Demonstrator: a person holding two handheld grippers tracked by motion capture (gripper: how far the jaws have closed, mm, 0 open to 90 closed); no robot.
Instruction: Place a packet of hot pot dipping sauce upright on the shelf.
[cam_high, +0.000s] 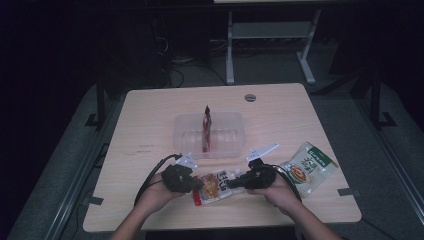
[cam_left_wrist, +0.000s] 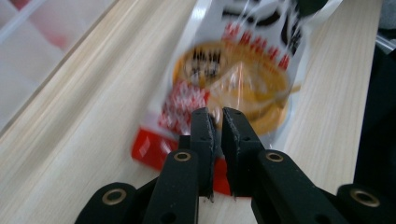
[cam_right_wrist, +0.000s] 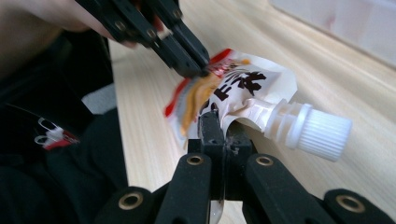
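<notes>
1. Spouted pouch (cam_high: 216, 185) lies flat on the surface (cam_high: 150, 130) near its front edge, between both hands
2. Right hand-held gripper (cam_right_wrist: 223, 122) clamped tight on the pouch's crumpled top beside the white cap (cam_right_wrist: 317, 130)
3. Left hand-held gripper (cam_left_wrist: 218, 116) jaws narrow, thin gap, over the pouch's red bottom edge; grip unclear
4. Green-labelled packet (cam_high: 306, 168) just right of the right hand
5. Clear plastic tub (cam_high: 210, 136) behind, holds a red packet (cam_high: 206, 127) standing upright

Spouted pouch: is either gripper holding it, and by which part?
Both. The right gripper pinches the pouch by its top edge beside the white cap. The left gripper clamps its opposite, red-edged end.
</notes>
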